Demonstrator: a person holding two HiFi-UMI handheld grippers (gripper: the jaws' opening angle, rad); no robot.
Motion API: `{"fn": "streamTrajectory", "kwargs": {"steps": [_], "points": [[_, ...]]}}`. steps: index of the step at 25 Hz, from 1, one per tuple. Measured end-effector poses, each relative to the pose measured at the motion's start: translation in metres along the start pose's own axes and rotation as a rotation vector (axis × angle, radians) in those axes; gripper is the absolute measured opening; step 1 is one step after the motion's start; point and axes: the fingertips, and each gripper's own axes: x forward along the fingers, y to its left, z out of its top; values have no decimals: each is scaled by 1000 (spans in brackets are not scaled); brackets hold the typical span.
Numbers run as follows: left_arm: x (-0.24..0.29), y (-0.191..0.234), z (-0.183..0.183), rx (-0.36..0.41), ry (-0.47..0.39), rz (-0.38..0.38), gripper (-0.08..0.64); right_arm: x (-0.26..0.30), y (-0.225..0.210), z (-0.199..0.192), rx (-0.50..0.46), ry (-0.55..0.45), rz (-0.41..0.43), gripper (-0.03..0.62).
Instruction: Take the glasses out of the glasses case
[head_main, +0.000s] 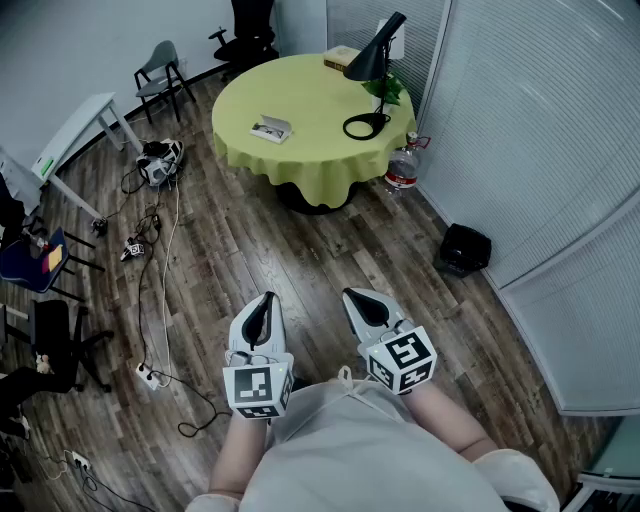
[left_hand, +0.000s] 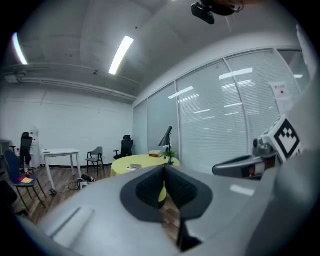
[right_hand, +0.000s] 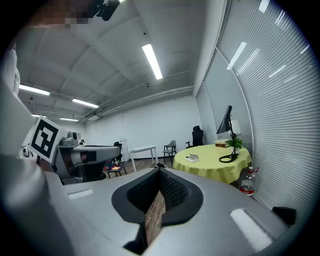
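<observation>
While the left gripper (head_main: 266, 300) and right gripper (head_main: 352, 297) are held clenched on nothing, close to the person's body, the glasses case (head_main: 271, 129) is left well apart on the round yellow table (head_main: 310, 150).
Glasses: not made out at this range. They are judged light, thin-framed and fragile, with lenses easily smeared, so hold is best taken at the bridge or a temple arm, never on a lens. Case: judged light and liable to slide on the cloth, so it is best steadied by one gripper.
</observation>
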Motion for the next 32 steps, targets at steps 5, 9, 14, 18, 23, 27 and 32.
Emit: {"fn": "streamTrajectory", "kwargs": {"steps": [5, 9, 14, 18, 23, 27, 32], "points": [[6, -4, -4, -2, 7, -12, 8, 3, -6, -4, 3, 5, -3, 0], [12, -4, -8, -5, 20, -16, 8, 7, -10, -6, 20, 14, -7, 0], [17, -4, -12, -6, 36, -22, 8, 8, -15, -7, 55, 1, -16, 0], [19, 4, -19, -15, 58, 0, 8, 12, -20, -14, 62, 19, -20, 0], [19, 35, -34, -32, 83, 46, 8, 34, -14, -26, 76, 51, -8, 0], [29, 76, -46, -53, 91, 77, 8, 66, -8, -29, 72, 68, -13, 0], [50, 138, -49, -61, 98, 71, 7, 125, 6, -20, 116, 76, -10, 0]]}}
